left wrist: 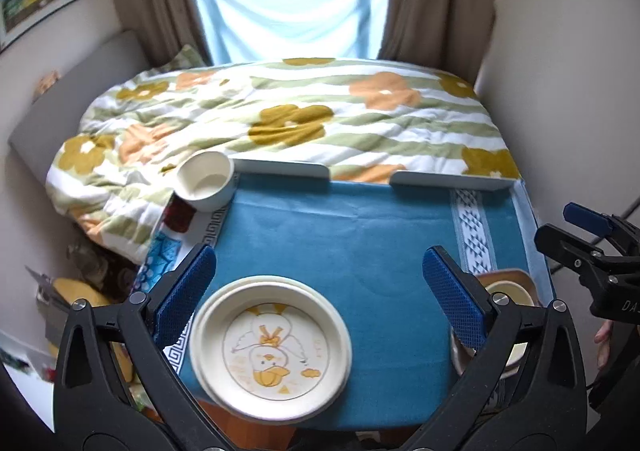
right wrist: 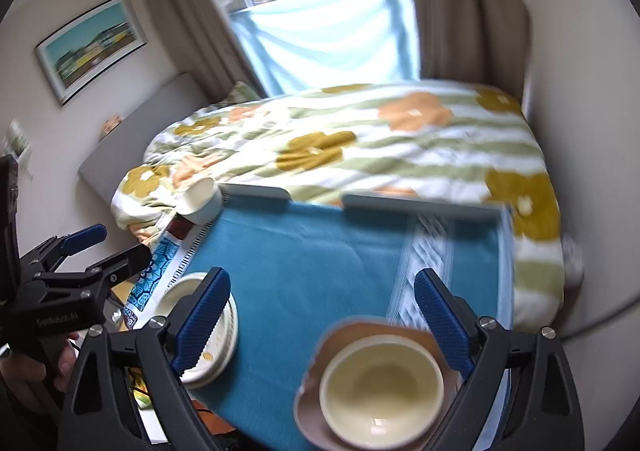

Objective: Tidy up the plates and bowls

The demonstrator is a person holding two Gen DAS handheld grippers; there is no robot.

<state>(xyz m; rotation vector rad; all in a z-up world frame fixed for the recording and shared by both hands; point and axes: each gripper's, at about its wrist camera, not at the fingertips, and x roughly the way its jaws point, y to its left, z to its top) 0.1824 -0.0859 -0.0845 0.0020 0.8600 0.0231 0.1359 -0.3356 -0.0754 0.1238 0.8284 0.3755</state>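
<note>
A stack of cream plates [left wrist: 272, 347], the top one printed with a duck, sits at the near left of the blue-cloth table [left wrist: 360, 235]. My left gripper [left wrist: 320, 291] is open above it, holding nothing. A cream bowl [right wrist: 380, 387] sits in a pink bowl-like dish [right wrist: 312, 419] at the near right. My right gripper [right wrist: 322, 315] is open above it, holding nothing. Another cream bowl [left wrist: 206, 181] stands at the table's far left corner. The plate stack [right wrist: 218, 339] also shows at the left of the right wrist view, partly behind my finger.
White rails [left wrist: 280, 167] edge the table's far side. A bed with a flowered quilt [left wrist: 300, 119] lies just beyond. Curtains and a window are behind it. Cluttered items [left wrist: 80, 291] lie on the floor to the left.
</note>
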